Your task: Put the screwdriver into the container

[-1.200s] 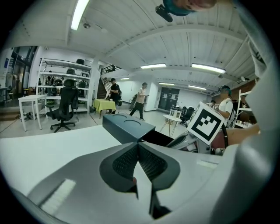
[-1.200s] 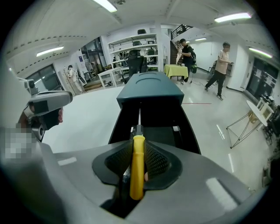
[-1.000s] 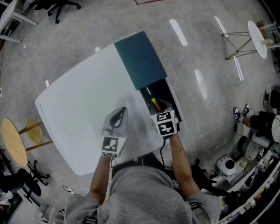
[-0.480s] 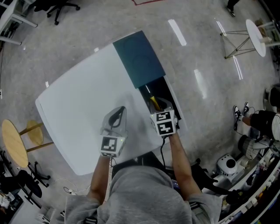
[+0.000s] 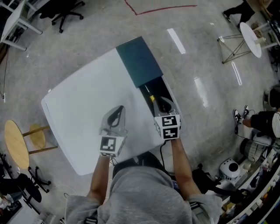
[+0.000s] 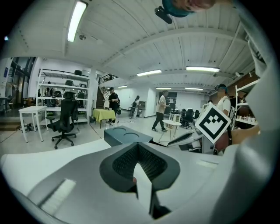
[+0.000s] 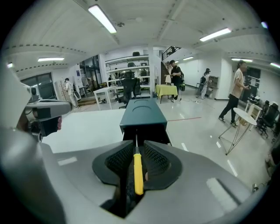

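A dark teal container (image 5: 140,61) lies along the right side of the white table (image 5: 83,105), its lid slid back from a dark open part (image 5: 159,92). My right gripper (image 5: 162,105) hovers over that opening, pointing along the container (image 7: 142,114). Its jaws are closing on the yellow handle of the screwdriver (image 7: 138,173), whose metal shaft points ahead into the opening. The yellow handle of the screwdriver (image 5: 152,100) shows just ahead of the jaws. My left gripper (image 5: 117,113) hangs over the bare table left of the container, shut and holding nothing (image 6: 136,151).
A round wooden stool (image 5: 15,142) stands off the table's left corner and an office chair (image 5: 65,6) at the far left. A small round white table (image 5: 251,37) stands at the far right. Gear and a seated person's legs (image 5: 256,120) fill the floor at right.
The head view has shifted slightly. My right gripper with the screwdriver stays over the container's opening, drawn back a touch. The left gripper holds its place.
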{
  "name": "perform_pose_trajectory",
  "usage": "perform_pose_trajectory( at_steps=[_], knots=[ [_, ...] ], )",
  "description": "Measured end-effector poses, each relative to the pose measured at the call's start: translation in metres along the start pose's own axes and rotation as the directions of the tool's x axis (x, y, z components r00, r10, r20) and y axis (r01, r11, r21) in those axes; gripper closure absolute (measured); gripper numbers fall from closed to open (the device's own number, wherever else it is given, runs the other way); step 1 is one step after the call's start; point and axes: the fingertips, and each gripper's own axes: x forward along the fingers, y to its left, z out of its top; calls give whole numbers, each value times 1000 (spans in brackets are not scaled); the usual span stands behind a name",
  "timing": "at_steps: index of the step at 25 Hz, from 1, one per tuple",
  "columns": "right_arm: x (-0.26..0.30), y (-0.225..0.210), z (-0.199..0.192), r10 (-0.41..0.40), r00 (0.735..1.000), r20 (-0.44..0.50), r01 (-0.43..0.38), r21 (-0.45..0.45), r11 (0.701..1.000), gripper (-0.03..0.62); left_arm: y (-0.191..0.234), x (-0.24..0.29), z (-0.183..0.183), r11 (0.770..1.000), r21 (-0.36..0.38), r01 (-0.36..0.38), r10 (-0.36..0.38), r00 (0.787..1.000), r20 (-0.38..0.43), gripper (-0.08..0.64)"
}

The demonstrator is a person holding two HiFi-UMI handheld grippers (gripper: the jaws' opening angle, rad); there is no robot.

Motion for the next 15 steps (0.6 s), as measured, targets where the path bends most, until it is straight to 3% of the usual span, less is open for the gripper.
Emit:
perform_pose_trajectory(
  at_steps=[5,15],
  knots=[
    [-44,17,37,-2,987,159,4,-13,1000,518,2,-26,26,1000,18,-19,18,998,54,549],
    [-133,51,81,-7,923,384,25,-41,999,554,-5,-89,89,995,74,-59,44,981,188,548]
  ],
)
